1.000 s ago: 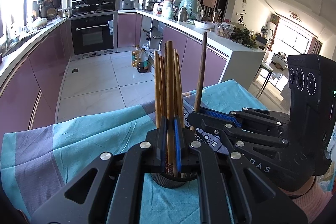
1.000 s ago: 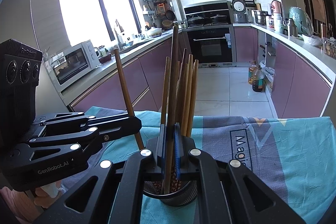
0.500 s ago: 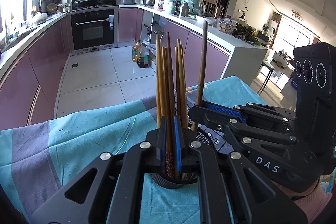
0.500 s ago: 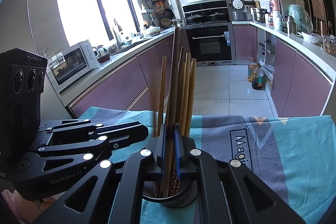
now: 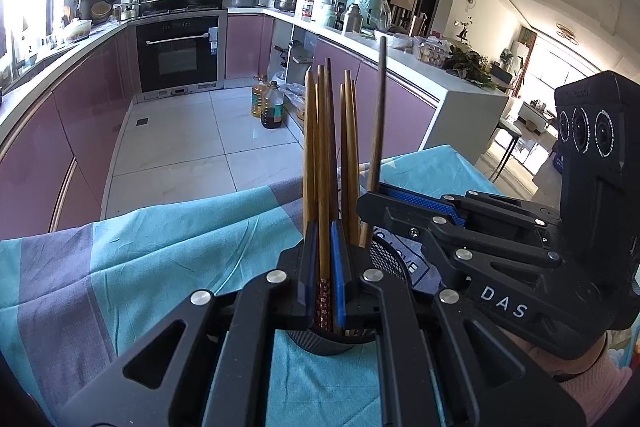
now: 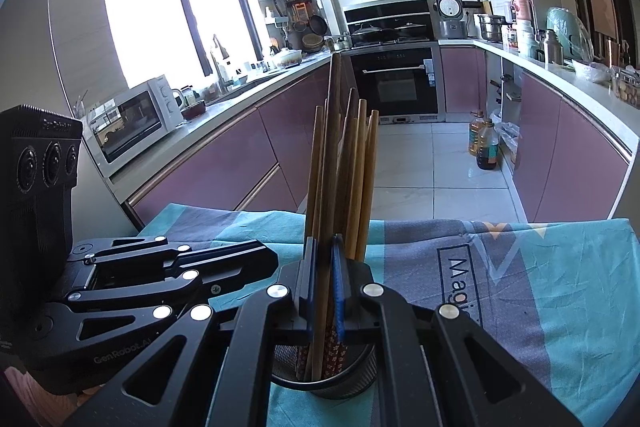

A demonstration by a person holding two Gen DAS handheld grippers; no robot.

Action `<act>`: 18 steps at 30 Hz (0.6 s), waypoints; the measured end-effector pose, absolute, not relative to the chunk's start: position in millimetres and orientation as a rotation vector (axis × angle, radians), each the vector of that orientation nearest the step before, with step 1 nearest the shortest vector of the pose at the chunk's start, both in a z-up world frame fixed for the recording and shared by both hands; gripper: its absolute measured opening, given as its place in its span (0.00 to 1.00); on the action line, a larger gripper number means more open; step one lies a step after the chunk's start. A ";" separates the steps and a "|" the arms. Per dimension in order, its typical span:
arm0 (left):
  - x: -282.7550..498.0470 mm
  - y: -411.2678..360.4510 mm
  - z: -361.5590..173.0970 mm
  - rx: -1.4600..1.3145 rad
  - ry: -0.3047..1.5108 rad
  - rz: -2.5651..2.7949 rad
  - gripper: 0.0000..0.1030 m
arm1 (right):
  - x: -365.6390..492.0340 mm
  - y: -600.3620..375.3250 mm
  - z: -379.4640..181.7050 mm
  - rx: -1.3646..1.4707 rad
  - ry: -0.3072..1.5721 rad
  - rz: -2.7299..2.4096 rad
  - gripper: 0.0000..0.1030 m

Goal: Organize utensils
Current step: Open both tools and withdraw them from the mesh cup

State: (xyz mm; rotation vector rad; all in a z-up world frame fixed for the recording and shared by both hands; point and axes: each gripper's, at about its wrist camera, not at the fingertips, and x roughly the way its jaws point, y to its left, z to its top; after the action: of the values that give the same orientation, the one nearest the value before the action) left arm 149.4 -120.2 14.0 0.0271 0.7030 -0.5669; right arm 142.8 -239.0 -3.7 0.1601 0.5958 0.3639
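Left wrist view, left to right: purple cabinet fronts [image 5: 60,131] along the left wall; built-in oven [image 5: 178,57] at the far end; two oil bottles [image 5: 268,103] on the tiled floor. Teal and grey cloth [image 5: 160,239] spread over the worktop. Centre foreground: left gripper [image 5: 324,267] with fingers closed on one chopstick [image 5: 323,187], upright, patterned lower end visible between the blue pads. Directly below: black mesh holder [image 5: 384,255] standing on the cloth, containing a bundle of wooden chopsticks [image 5: 350,155], upright, slightly fanned. Just right of the bundle: dark chopstick [image 5: 378,131], near-upright, clamped at its lower part by the right gripper [image 5: 370,201], fingers closed on it, lower tip at the holder's rim. Far right: person's hand [image 5: 580,367] in a pink sleeve under the gripper body. Right wrist view, left to right: left gripper [image 6: 260,259] entering from the left, fingers closed, grip itself hidden behind the right gripper's own fingers; microwave [image 6: 136,119] on the side counter behind. Centre: right gripper [image 6: 324,279] with fingers closed on the dark chopstick [image 6: 334,155], tallest of the group. Wooden chopsticks [image 6: 360,179] beside it, lower ends inside the holder [image 6: 352,371]. Right: printed cloth [image 6: 540,287] on the worktop, lettering partly visible.
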 end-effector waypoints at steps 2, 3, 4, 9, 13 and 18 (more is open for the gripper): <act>148.5 -118.7 11.7 0.027 0.705 -0.564 0.10 | 142.4 -238.9 -4.5 0.162 0.597 0.363 0.08; 147.5 -117.6 11.1 0.025 0.704 -0.561 0.11 | 141.7 -239.6 -4.9 0.164 0.597 0.363 0.08; 145.5 -116.2 9.4 0.023 0.703 -0.560 0.12 | 140.6 -239.3 -4.9 0.166 0.597 0.364 0.08; 140.1 -110.0 8.6 0.013 0.689 -0.543 0.21 | 134.5 -241.4 -5.2 0.175 0.590 0.372 0.08; 130.5 -103.8 12.2 0.016 0.653 -0.514 0.33 | 127.1 -241.3 -5.3 0.171 0.582 0.380 0.16; 113.0 -92.2 19.2 0.016 0.588 -0.459 0.59 | 114.5 -241.8 -5.8 0.164 0.552 0.375 0.37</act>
State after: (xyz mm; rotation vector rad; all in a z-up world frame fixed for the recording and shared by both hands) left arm 113.0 -92.2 19.2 0.0161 0.5876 -0.4592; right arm 114.5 -241.8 -5.8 0.1641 0.5522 0.3753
